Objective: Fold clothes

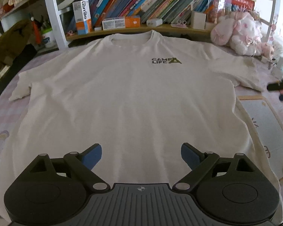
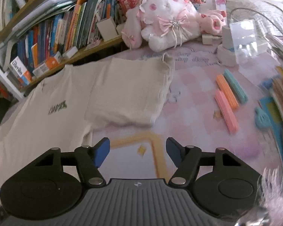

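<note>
**Lying flat: a white T-shirt on a bed, both grippers spread and empty**

Lying front-up on a pink patterned bedsheet [image 1: 1, 116] is a white T-shirt [image 1: 134, 98], its collar pointing away toward a low bookshelf [image 1: 134, 9]. A small dark logo [image 1: 167, 60] reading "CAMP LIFE" sits on the chest. Both short sleeves are spread out to the sides. The body is smooth, with only faint creases.

The left gripper [image 1: 141, 155] hovers above the lower part of the shirt, near the hem and roughly centred across its width. Its blue-padded fingers [image 1: 92, 155] stand wide apart with nothing between them. Whether they touch the cloth cannot be told.

In the right wrist view, the right gripper [image 2: 137, 153] is also spread wide and empty. It sits over bare bedsheet just beside the shirt's side edge, below the near sleeve [image 2: 130, 92], which lies flat and extends outward from the body.

Further out on the sheet, well apart from the shirt, lie three ribbed sticks [image 2: 229, 96], one orange, one teal and one pink, side by side. A white and pink plush toy [image 2: 168, 17] rests at the head of the bed, beside the bookshelf packed with leaning colourful books. An orange and white box [image 1: 83, 17] stands upright on the shelf ledge.
</note>
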`<state>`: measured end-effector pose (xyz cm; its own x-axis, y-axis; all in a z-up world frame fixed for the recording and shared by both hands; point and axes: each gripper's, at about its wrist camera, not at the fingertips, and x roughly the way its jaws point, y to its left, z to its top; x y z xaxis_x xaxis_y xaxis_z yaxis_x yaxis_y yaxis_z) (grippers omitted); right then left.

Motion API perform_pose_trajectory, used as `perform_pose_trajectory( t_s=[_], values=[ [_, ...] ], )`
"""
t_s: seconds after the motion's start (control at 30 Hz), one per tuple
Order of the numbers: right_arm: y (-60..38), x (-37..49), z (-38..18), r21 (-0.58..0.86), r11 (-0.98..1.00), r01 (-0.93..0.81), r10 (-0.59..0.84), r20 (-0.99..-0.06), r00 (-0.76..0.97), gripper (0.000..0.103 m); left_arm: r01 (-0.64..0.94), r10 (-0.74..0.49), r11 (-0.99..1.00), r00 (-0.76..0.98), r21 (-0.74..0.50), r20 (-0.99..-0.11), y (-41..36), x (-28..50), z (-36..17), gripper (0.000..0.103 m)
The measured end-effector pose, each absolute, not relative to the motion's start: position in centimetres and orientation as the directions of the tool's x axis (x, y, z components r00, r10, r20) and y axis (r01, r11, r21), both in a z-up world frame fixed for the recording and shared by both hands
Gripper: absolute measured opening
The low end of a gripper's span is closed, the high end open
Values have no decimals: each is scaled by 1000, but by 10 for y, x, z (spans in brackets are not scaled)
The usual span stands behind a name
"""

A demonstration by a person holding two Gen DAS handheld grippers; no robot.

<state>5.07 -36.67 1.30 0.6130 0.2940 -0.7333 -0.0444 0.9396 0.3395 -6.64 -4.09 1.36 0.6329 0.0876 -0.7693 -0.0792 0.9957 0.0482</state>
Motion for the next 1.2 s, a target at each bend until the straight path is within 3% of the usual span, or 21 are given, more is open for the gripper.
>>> perform_pose_trajectory(
  t_s=[0.5,1.07,1.2],
  values=[
    [-398,138,-10,383,923,-23,320,-735,598,55,-182,175,980,580,84,-796,-53,-72,4,93],
    [-407,177,-25,459,887,44,340,-716,610,29,-266,178,963,530,36,-829,-43,-68,-13,101],
    [-408,186,-26,468,881,64,332,-710,621,29,-259,176,965,530,40,-829,-45,-66,-13,101]
  ],
)
